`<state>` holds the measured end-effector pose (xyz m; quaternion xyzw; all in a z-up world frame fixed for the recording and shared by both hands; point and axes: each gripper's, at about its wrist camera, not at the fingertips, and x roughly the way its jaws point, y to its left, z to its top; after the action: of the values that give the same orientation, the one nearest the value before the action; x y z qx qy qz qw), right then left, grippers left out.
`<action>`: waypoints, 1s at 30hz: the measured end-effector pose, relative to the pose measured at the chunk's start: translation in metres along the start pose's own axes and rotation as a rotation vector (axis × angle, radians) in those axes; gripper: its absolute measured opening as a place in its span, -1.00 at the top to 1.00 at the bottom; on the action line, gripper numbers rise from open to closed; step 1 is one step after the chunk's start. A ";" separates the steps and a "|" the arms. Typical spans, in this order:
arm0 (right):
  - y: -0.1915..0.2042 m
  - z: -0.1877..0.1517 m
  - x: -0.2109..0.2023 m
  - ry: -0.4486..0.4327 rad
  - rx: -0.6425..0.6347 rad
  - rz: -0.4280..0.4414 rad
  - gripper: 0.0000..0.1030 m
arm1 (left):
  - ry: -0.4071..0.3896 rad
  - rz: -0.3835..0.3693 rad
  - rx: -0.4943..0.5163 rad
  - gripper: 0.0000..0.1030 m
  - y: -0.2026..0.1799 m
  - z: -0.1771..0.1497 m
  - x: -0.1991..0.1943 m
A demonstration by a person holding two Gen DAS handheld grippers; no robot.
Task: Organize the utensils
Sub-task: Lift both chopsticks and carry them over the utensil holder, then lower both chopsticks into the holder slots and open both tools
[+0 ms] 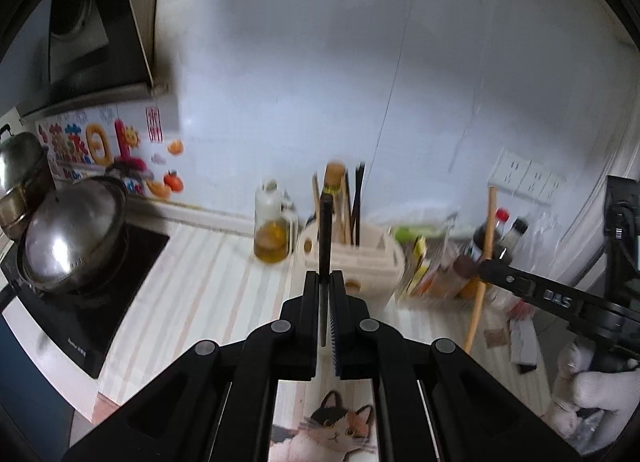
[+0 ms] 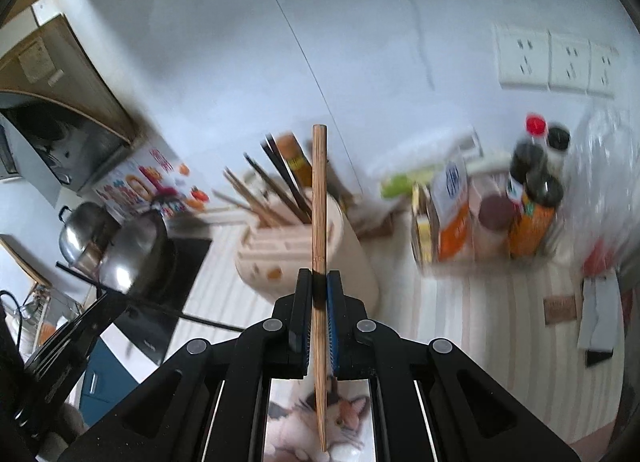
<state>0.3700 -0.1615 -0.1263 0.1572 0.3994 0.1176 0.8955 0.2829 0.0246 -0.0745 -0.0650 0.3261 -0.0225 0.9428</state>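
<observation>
The left gripper (image 1: 325, 282) is clamped on a dark chopstick (image 1: 325, 229) that stands up toward 12 o'clock, and the right gripper (image 2: 319, 282) is clamped on a wooden chopstick (image 2: 319, 197) in the same way; I think each is held near its middle so the end can be aimed down into the holder. Beyond the fingers, at 12 o'clock, stands the cream utensil holder (image 2: 352, 246) with more chopsticks in it. The bottles (image 2: 532, 189) at 2 o'clock are blurred, so their labels cannot be read.
</observation>
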 end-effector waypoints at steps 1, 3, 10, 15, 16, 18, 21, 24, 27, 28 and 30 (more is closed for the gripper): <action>0.003 0.008 -0.003 -0.020 -0.005 0.003 0.86 | -0.011 -0.003 0.006 0.95 -0.002 0.006 -0.005; 0.009 0.024 -0.008 -0.059 -0.014 0.007 0.87 | -0.040 -0.004 0.015 0.95 -0.006 0.016 -0.013; 0.021 0.075 -0.016 -0.187 -0.008 0.012 0.87 | -0.119 -0.020 0.031 0.95 -0.022 0.056 -0.033; 0.026 0.103 -0.007 -0.247 -0.005 0.007 0.87 | -0.144 -0.015 0.051 0.95 -0.032 0.085 -0.025; 0.026 0.106 -0.005 -0.254 -0.003 0.004 0.87 | -0.145 -0.010 0.053 0.95 -0.032 0.089 -0.021; 0.025 0.114 0.004 -0.275 0.004 -0.001 0.87 | -0.138 0.003 0.055 0.95 -0.031 0.098 -0.009; 0.022 0.122 0.016 -0.295 0.012 -0.005 0.87 | -0.121 0.017 0.052 0.95 -0.029 0.105 0.008; 0.019 0.130 0.036 -0.304 0.017 -0.007 0.86 | -0.096 0.033 0.043 0.95 -0.023 0.111 0.029; 0.015 0.134 0.053 -0.303 0.012 -0.012 0.87 | -0.073 0.040 0.033 0.95 -0.019 0.111 0.044; 0.014 0.136 0.059 -0.299 0.008 -0.013 0.87 | -0.066 0.041 0.031 0.95 -0.018 0.111 0.049; 0.011 0.136 0.069 -0.299 0.006 -0.015 0.87 | -0.050 0.041 0.024 0.95 -0.016 0.110 0.059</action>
<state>0.5169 -0.1539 -0.0830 0.1726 0.2629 0.0849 0.9455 0.3978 0.0153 -0.0225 -0.0476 0.3032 -0.0056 0.9517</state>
